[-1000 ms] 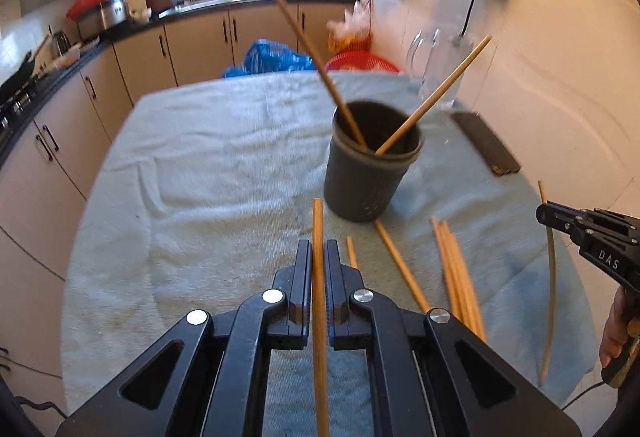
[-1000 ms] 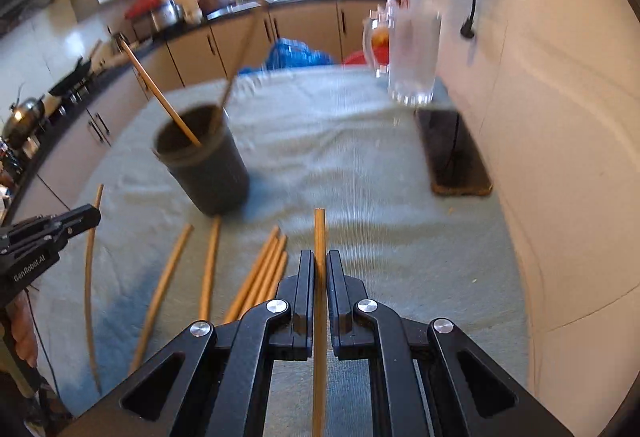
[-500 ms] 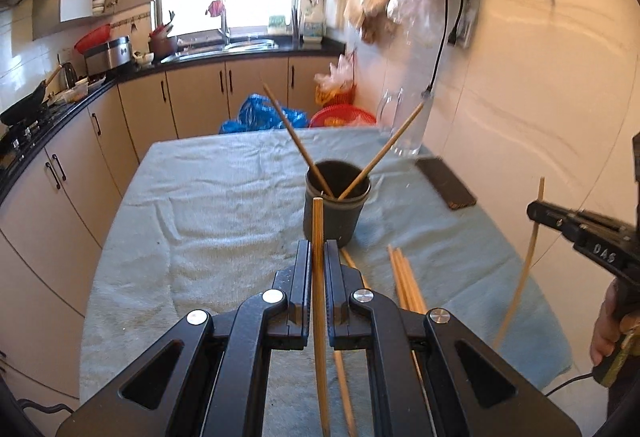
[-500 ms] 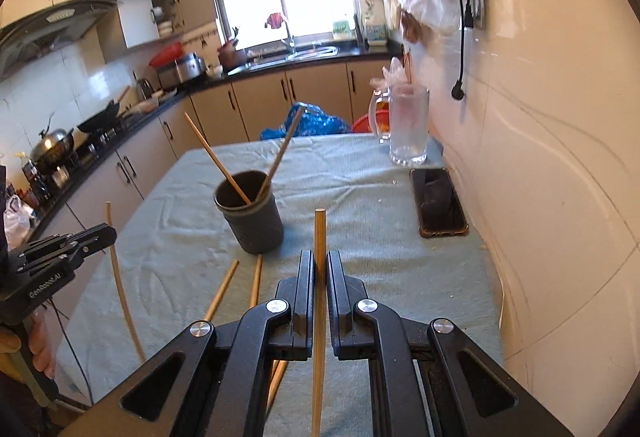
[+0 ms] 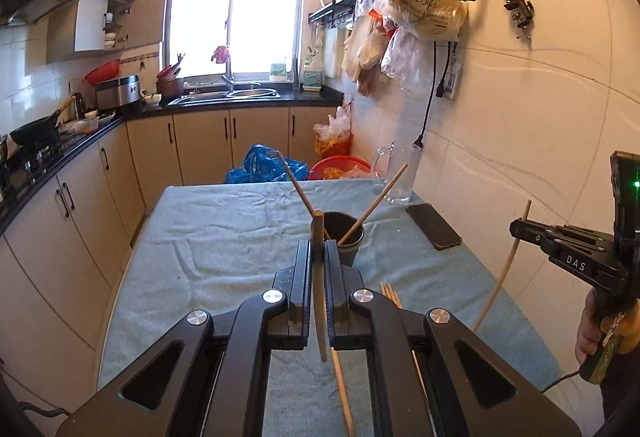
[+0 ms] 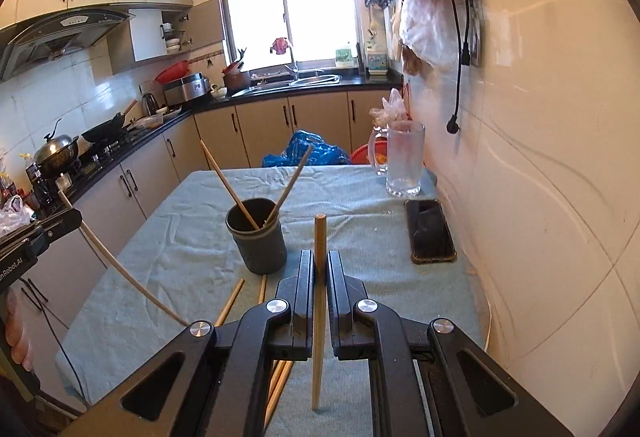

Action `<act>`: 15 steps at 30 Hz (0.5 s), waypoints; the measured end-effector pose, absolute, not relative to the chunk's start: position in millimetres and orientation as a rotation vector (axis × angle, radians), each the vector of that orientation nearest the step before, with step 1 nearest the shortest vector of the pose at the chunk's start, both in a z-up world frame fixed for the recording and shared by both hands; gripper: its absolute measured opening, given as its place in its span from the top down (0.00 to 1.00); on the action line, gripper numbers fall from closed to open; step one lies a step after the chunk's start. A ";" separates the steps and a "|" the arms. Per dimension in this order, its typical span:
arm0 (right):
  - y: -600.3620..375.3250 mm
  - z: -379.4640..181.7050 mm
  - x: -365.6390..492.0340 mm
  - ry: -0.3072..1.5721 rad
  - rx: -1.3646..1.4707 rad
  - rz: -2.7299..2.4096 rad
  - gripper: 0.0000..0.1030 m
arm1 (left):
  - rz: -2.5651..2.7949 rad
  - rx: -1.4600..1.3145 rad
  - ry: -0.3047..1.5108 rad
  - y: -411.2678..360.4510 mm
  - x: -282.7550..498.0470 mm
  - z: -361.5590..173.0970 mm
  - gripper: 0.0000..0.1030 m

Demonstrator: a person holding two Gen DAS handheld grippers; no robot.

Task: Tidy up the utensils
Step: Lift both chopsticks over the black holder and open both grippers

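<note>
A dark grey cup [image 6: 257, 239] stands on the blue-grey cloth [image 6: 168, 261] with two wooden chopsticks [image 6: 230, 187] leaning in it; it also shows in the left wrist view [image 5: 347, 237]. My left gripper [image 5: 319, 249] is shut on a chopstick [image 5: 319, 277], held high above the table. My right gripper [image 6: 320, 269] is shut on another chopstick [image 6: 319, 309], also lifted. Each gripper with its chopstick shows at the edge of the other's view, the right gripper [image 5: 520, 227] and the left gripper [image 6: 76, 215]. Several loose chopsticks [image 6: 230, 301] lie on the cloth near the cup.
A glass mug [image 6: 404, 157] and a black phone [image 6: 430, 231] sit at the table's right side by the tiled wall. Cabinets and a counter [image 5: 60, 165] run along the left. Blue bag [image 5: 264, 167] and red basket [image 5: 340, 167] lie beyond the table's far end.
Both grippers have risen and pulled back from the table with their chopsticks, from just above the cloth to well above it. The cup now looks smaller and farther.
</note>
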State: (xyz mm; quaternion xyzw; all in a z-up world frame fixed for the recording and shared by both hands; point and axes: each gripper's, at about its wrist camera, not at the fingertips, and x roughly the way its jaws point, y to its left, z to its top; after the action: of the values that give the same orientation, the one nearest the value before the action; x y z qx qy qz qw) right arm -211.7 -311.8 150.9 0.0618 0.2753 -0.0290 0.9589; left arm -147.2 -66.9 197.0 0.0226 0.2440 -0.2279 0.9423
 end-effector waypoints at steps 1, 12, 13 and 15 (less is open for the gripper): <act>-311.4 153.1 -210.6 0.556 0.121 -0.059 0.94 | -0.467 0.048 0.497 -67.1 -146.0 198.3 0.95; -310.9 184.5 -188.6 0.514 0.141 -0.021 0.94 | -0.499 0.063 0.464 -77.1 -124.8 223.4 0.95; -310.8 187.8 -184.1 0.506 0.148 -0.014 0.94 | -0.502 0.064 0.460 -79.9 -120.8 226.8 0.95; -310.0 194.8 -175.0 0.491 0.162 0.000 0.94 | -0.506 0.061 0.452 -86.3 -111.1 234.8 0.95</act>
State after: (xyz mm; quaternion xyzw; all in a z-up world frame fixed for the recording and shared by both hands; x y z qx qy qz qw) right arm -175.0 -310.0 194.8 0.0800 0.2428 -0.0002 0.9668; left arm -111.1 -86.3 234.8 0.0300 0.2218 -0.2483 0.9425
